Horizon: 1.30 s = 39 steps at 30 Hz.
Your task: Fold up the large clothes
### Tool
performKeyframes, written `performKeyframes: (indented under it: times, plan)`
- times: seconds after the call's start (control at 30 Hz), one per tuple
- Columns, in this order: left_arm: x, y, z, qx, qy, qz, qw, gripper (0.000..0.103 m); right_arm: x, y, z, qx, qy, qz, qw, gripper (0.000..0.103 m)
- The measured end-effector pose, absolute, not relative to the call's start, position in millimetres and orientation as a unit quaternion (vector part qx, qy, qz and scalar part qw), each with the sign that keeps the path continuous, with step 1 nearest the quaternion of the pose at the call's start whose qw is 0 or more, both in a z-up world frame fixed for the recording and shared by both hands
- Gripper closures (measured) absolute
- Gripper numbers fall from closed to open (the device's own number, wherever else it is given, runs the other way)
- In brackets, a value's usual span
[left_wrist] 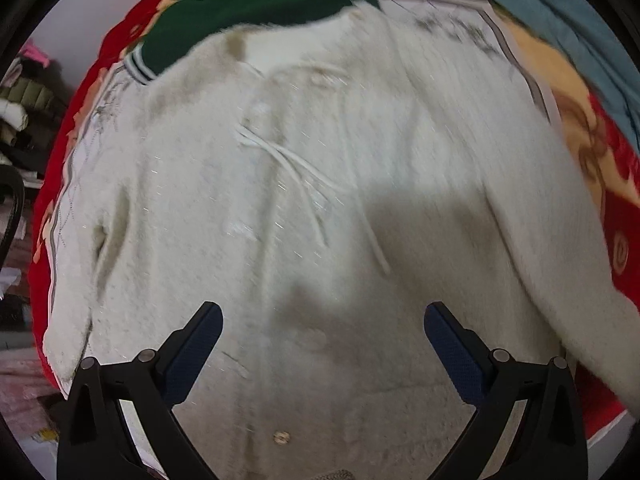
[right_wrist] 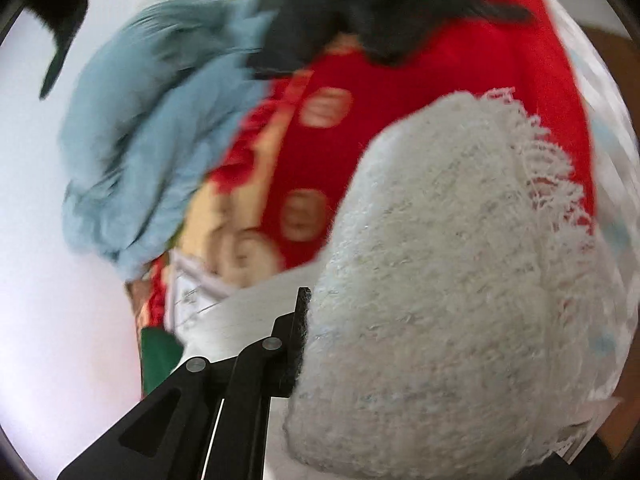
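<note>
A large fluffy white sweater (left_wrist: 304, 200) lies spread flat on a red patterned blanket (left_wrist: 612, 216), with white drawstrings (left_wrist: 296, 172) across its chest. My left gripper (left_wrist: 323, 316) hovers above its lower part, open and empty. In the right wrist view my right gripper (right_wrist: 310, 300) is shut on a fold of the white sweater (right_wrist: 448, 280), which is lifted and drapes over the right finger, hiding it. Only the left finger (right_wrist: 300, 320) shows.
A green garment (left_wrist: 256, 8) lies at the sweater's far edge. A light blue garment (right_wrist: 152, 128) and a dark garment (right_wrist: 360, 12) lie on the red blanket (right_wrist: 440, 80). Stacked clothes (left_wrist: 24, 112) sit off the bed at the left.
</note>
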<state>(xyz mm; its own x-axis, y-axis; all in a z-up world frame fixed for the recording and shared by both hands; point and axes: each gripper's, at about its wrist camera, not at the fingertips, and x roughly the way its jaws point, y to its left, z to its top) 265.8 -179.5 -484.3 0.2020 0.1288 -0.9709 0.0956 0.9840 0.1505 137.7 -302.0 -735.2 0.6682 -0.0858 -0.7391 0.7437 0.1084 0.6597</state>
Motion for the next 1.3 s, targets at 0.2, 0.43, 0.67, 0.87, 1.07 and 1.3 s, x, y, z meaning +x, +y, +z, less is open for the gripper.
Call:
performKeyframes:
  times: [0.2, 0.43, 0.67, 0.87, 1.07, 1.3]
  plan:
    - [289.8, -123.0, -467.2, 0.056, 0.615, 0.057, 0.785, 0.0, 232.8, -259.9, -666.9, 0.503, 0.31, -0.218, 0.777, 0.095]
    - [309.8, -20.1, -462.3, 0.021, 0.597, 0.142, 0.789, 0.0, 385.6, -106.1, -637.2, 0.343, 0.409, -0.071, 0.843, 0.095]
    - [309.9, 108.0, -484.9, -0.013, 0.593, 0.246, 0.767, 0.0, 473.4, 111.1, -693.6, 0.107, 0.523, 0.074, 0.842, 0.096]
    - [288.3, 182.0, -500.4, -0.042, 0.601, 0.297, 0.741, 0.0, 486.5, 209.5, -771.5, -0.027, 0.595, 0.093, 0.798, 0.084]
    - [240.3, 223.4, -494.6, -0.083, 0.608, 0.3, 0.73, 0.0, 467.3, 186.2, -735.6, 0.095, 0.587, 0.184, 0.783, 0.04]
    - [168.3, 275.8, -522.0, -0.294, 0.639, 0.274, 0.656, 0.0, 433.3, 139.2, -714.3, 0.185, 0.594, 0.159, 0.767, 0.04]
